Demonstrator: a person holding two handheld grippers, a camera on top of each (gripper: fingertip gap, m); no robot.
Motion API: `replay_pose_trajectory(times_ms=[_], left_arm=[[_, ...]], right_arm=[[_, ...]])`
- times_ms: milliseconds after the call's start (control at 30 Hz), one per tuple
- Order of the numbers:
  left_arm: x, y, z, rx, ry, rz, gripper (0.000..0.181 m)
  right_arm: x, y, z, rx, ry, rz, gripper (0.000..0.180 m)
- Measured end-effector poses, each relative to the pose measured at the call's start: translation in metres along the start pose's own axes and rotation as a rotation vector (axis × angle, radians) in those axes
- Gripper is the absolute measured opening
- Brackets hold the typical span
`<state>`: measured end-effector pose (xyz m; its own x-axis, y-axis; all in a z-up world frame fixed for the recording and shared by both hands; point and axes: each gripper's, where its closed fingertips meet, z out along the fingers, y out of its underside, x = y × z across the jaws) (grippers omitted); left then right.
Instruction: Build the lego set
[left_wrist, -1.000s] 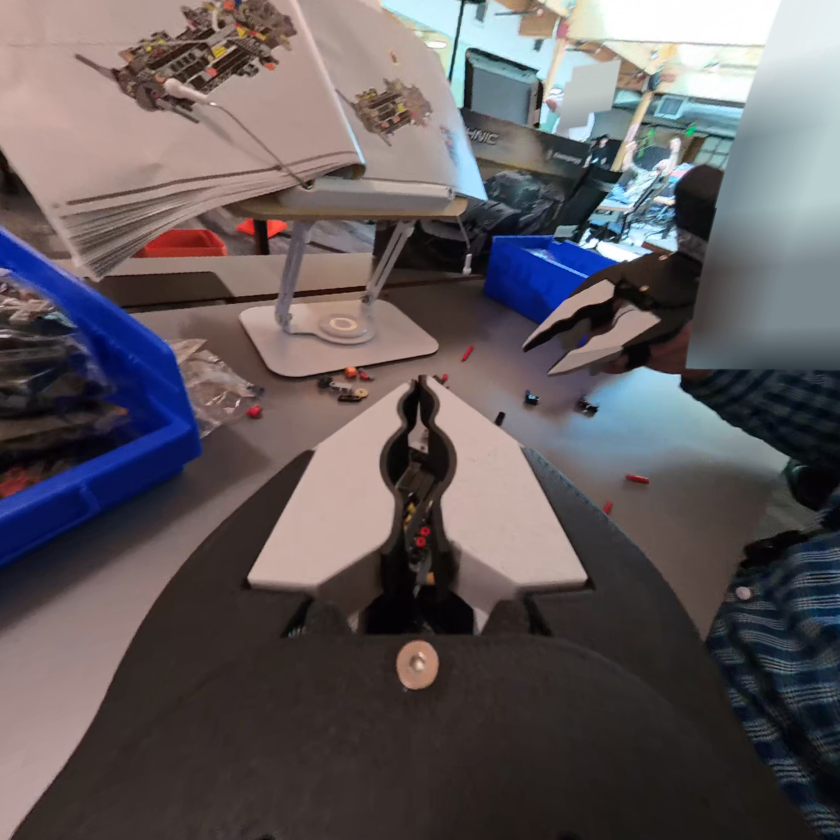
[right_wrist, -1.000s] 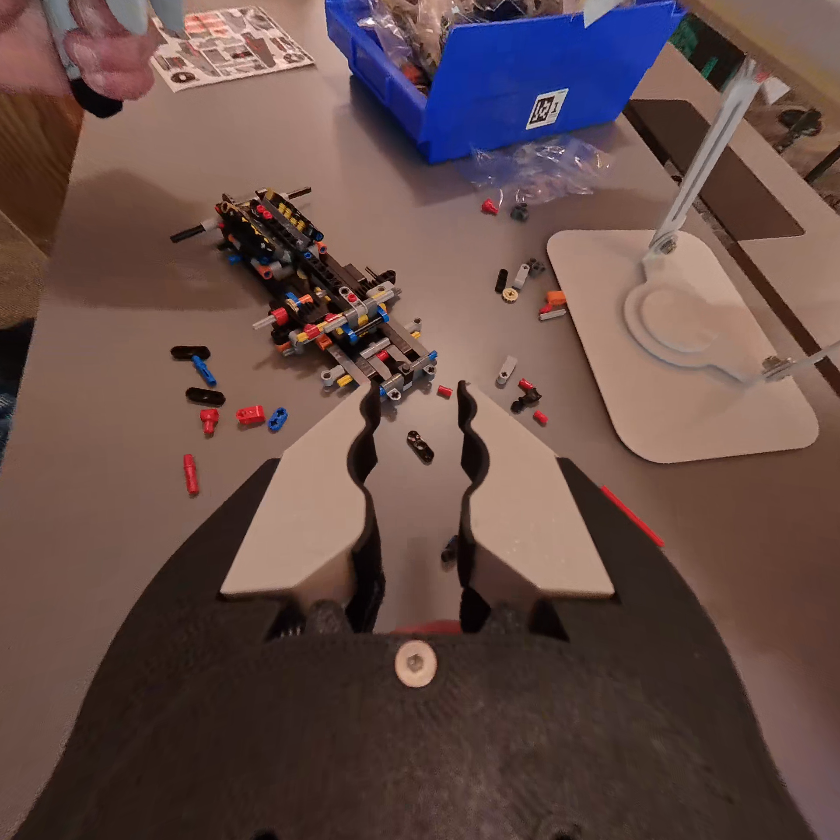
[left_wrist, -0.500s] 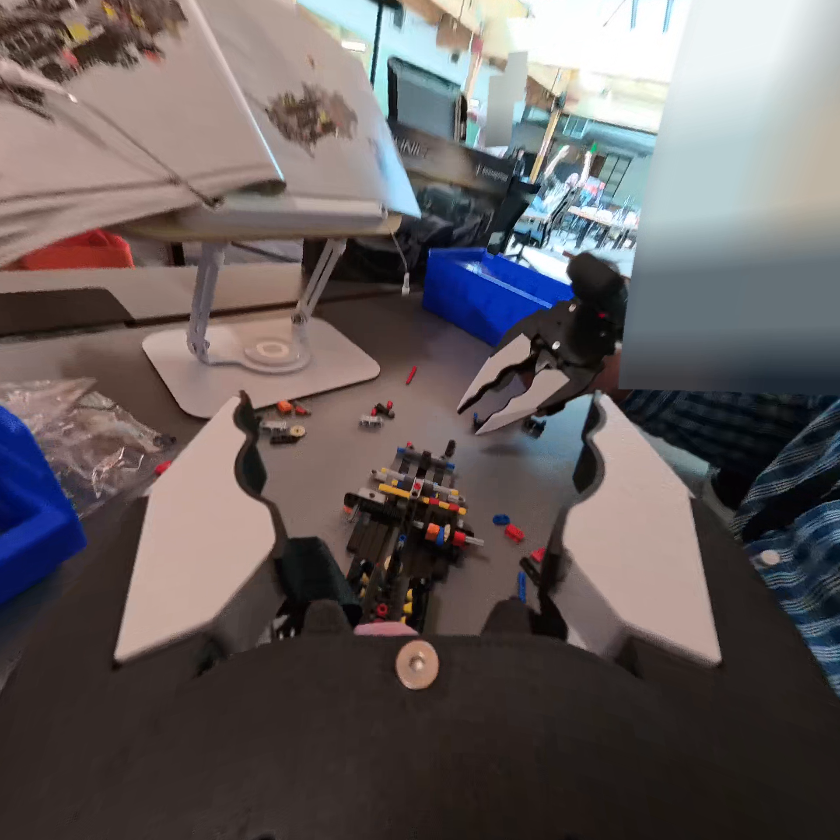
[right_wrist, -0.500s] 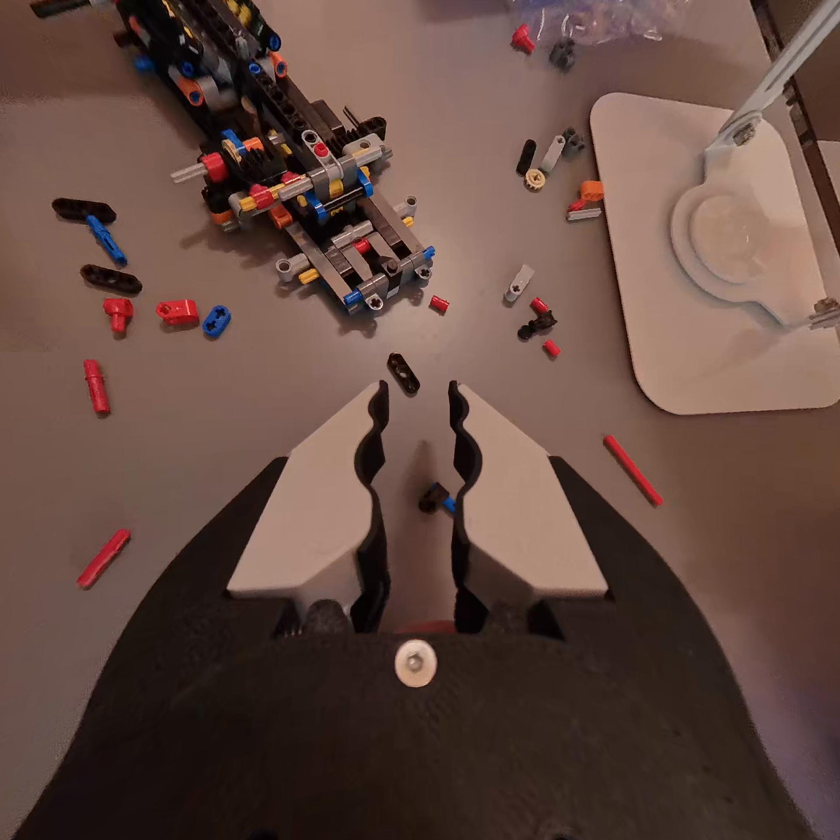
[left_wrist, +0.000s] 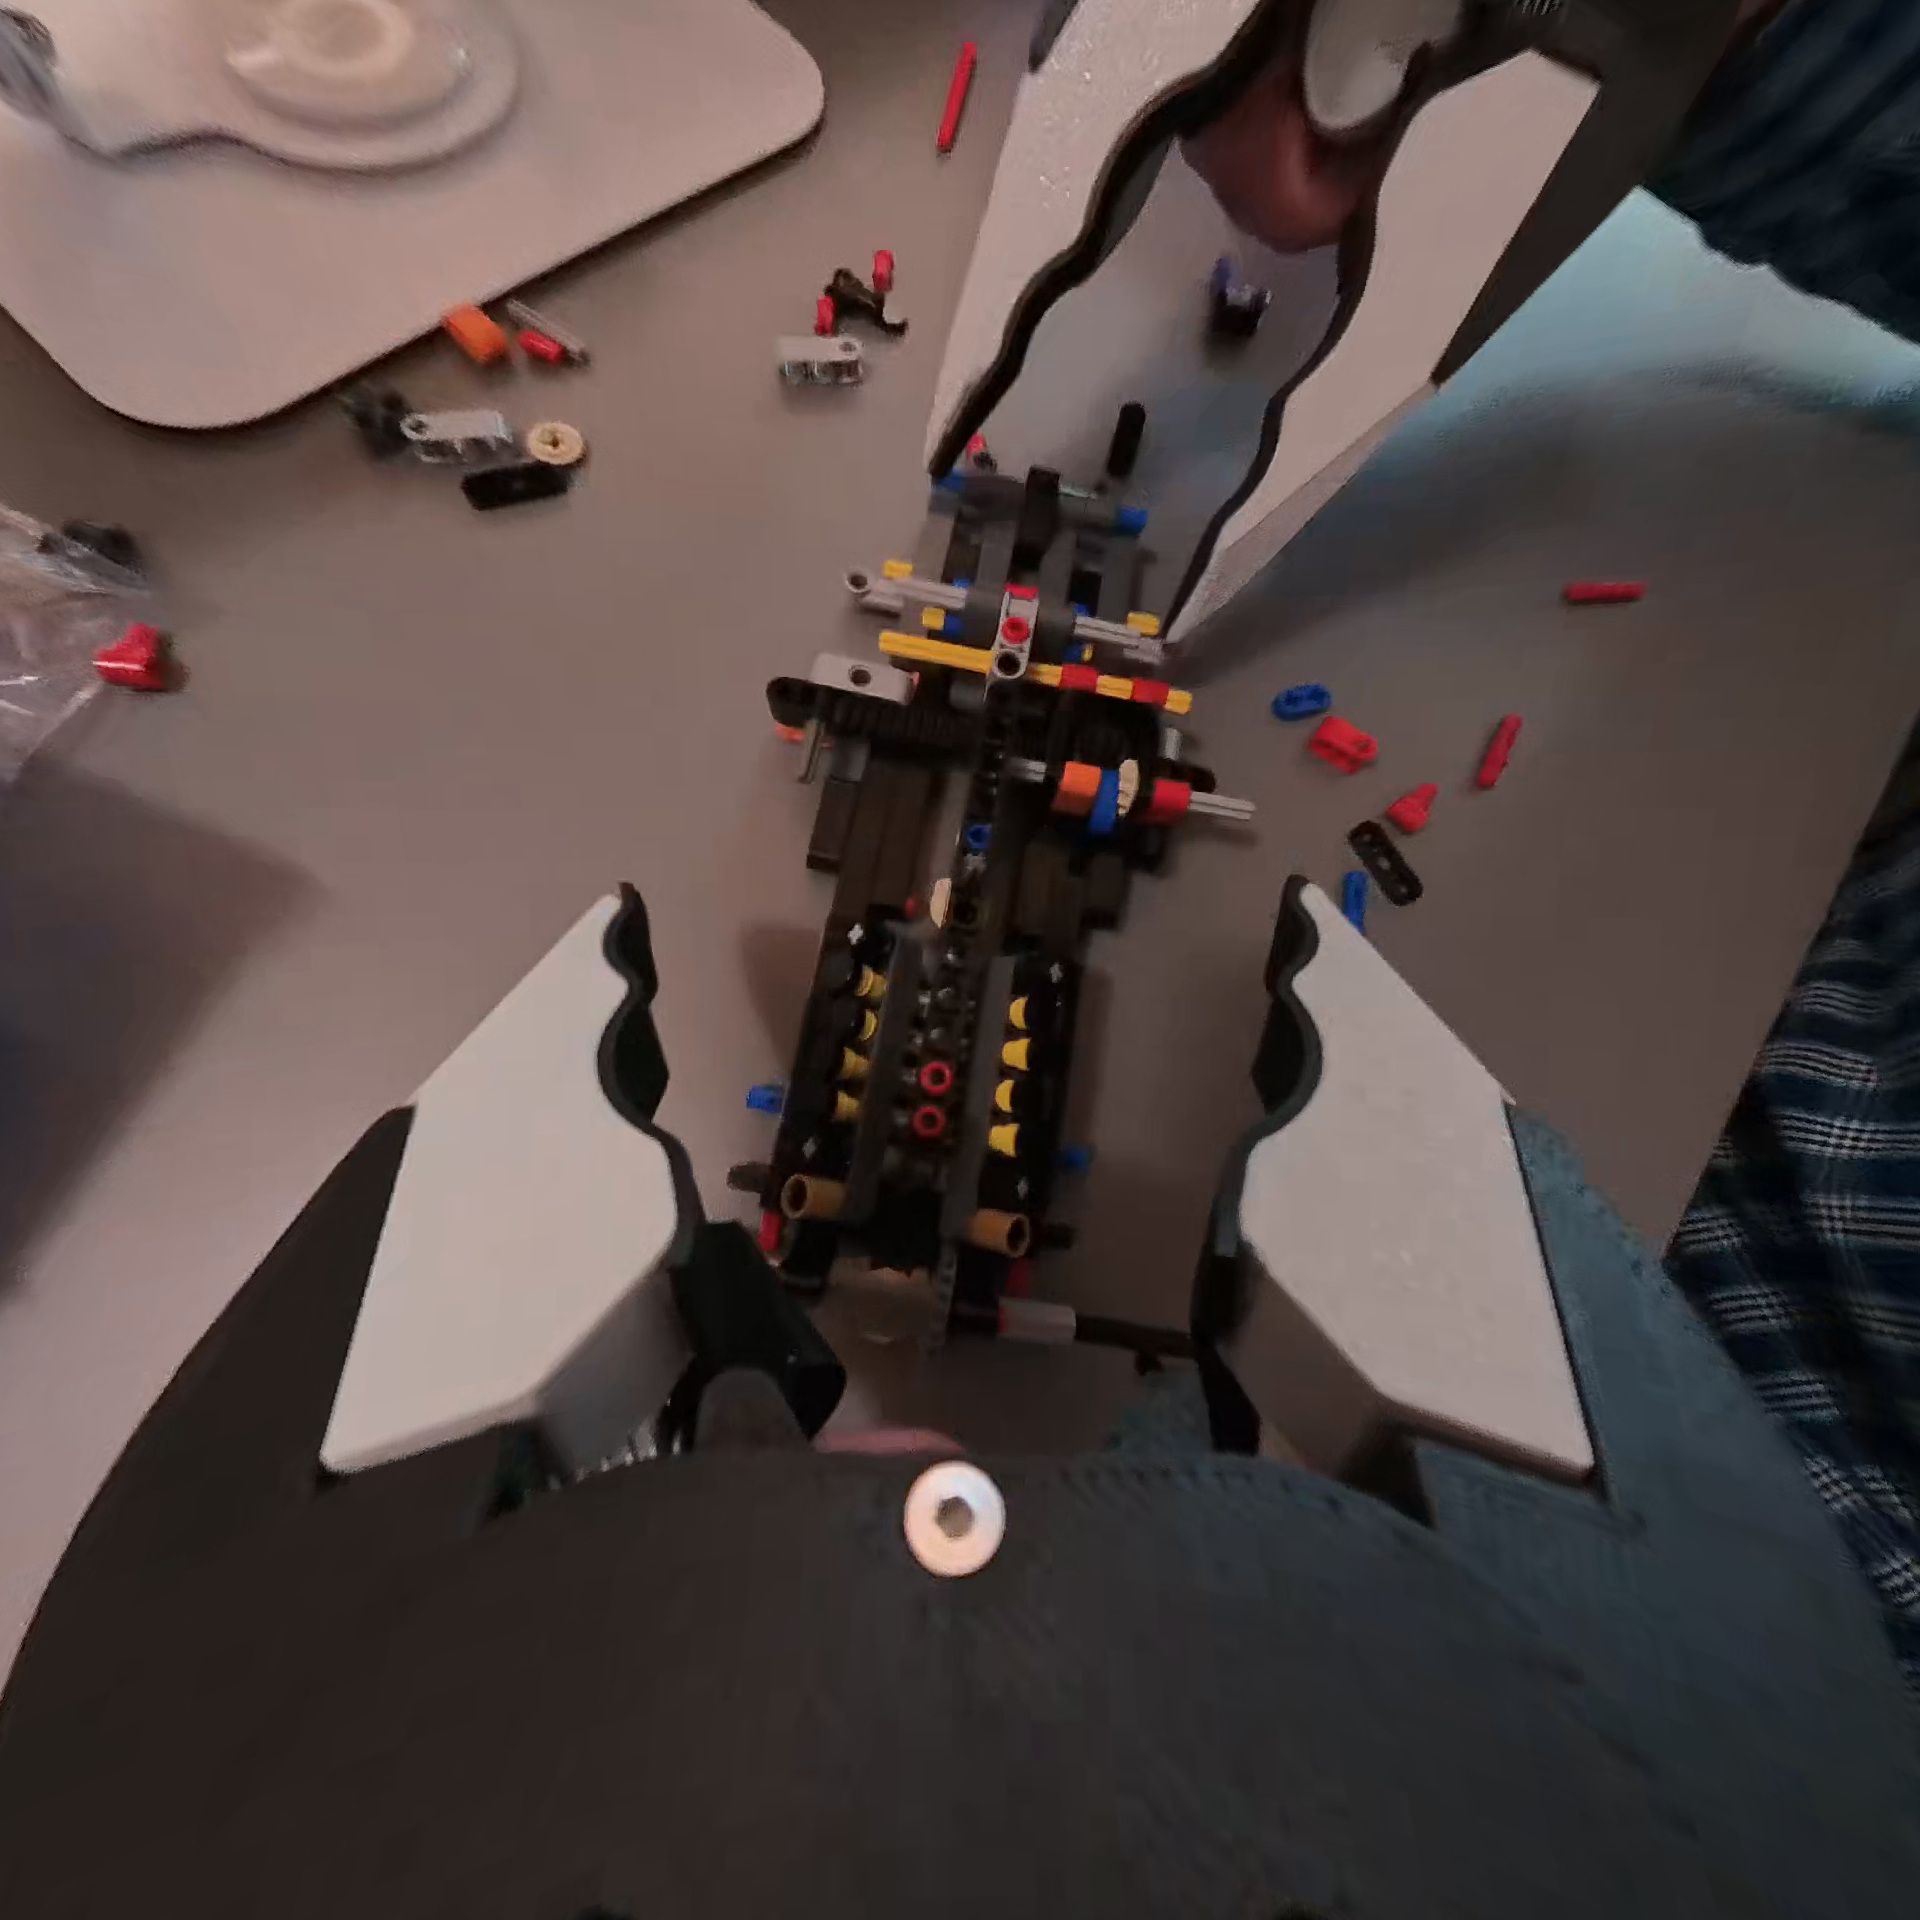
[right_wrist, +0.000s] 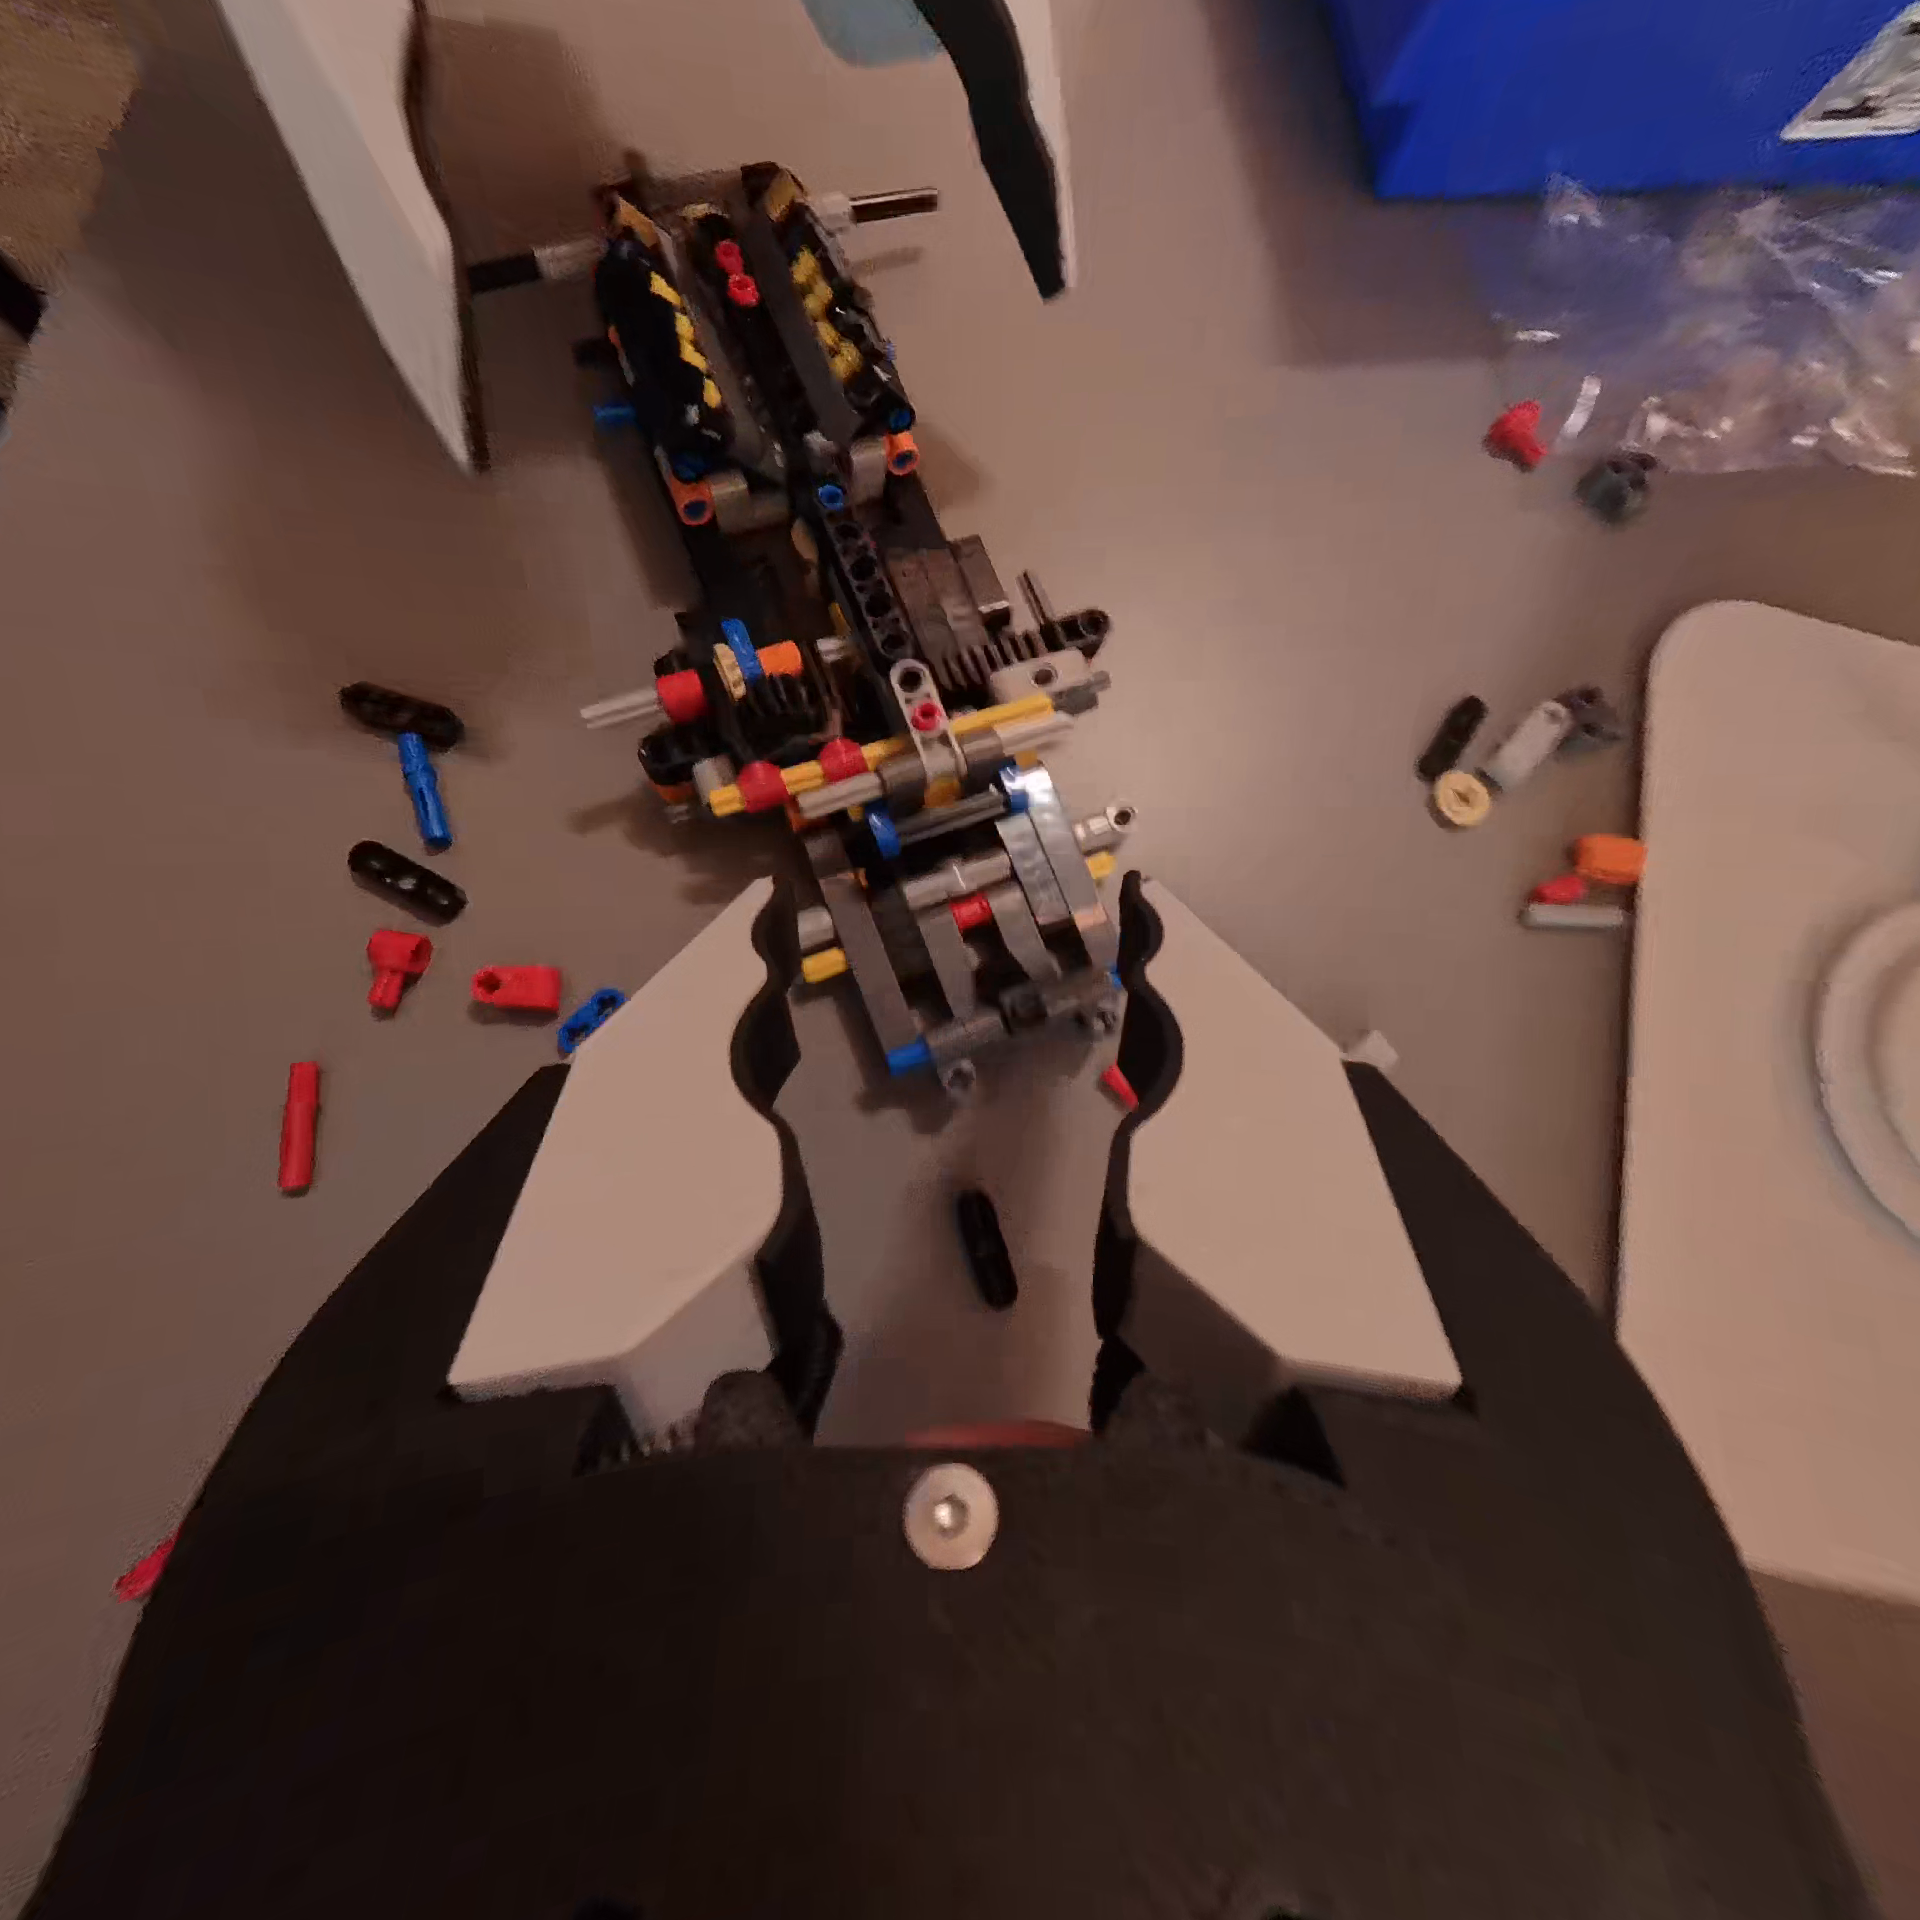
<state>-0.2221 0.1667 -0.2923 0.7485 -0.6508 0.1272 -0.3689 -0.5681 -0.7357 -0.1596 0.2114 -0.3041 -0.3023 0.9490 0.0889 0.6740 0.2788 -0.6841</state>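
Note:
The long black Lego chassis (left_wrist: 935, 1039) with yellow, red and blue pins lies flat on the grey table (left_wrist: 468, 779). My left gripper (left_wrist: 958, 894) is open wide and straddles one end of it without touching. My right gripper (right_wrist: 951, 888) is open around the opposite, grey-beamed end of the chassis (right_wrist: 831, 582); I cannot tell whether its fingers touch. Each gripper shows in the other's view: the right one (left_wrist: 1058, 551) at the top of the left wrist view, the left one (right_wrist: 758, 374) at the top of the right wrist view.
Loose red, blue and black pieces (right_wrist: 514, 985) lie beside the chassis, and a black piece (right_wrist: 982, 1247) lies between my right fingers. The white stand base (right_wrist: 1766, 1039), a plastic bag (right_wrist: 1714, 332) and a blue bin (right_wrist: 1610, 94) sit on the other side. A plaid sleeve (left_wrist: 1818, 1143) borders the table. The left gripper is farther from the black piece (right_wrist: 982, 1247), some 15 centimeters, than the right, some 7 centimeters. My left wrist view (left_wrist: 1131, 430) looks at it from another angle.
My left gripper opened from shut and dropped over the chassis end. My right gripper moved forward to the other end and opened wider. The chassis has not moved.

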Motion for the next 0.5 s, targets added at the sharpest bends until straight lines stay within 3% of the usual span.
replay_pose_trajectory(times_ms=[200, 300, 500], left_arm=[[-0.002, 0.029, 0.019, -0.186, -0.006, 0.061, 0.090], [-0.002, 0.029, 0.018, -0.190, 0.000, 0.080, 0.061], [-0.003, 0.029, 0.018, -0.186, -0.058, 0.190, 0.061]], right_arm=[[0.000, 0.004, 0.017, -0.059, -0.089, -0.005, 0.062], [-0.003, 0.006, 0.019, -0.040, -0.113, 0.014, 0.065], [0.002, 0.010, 0.015, -0.003, -0.082, 0.050, 0.069]])
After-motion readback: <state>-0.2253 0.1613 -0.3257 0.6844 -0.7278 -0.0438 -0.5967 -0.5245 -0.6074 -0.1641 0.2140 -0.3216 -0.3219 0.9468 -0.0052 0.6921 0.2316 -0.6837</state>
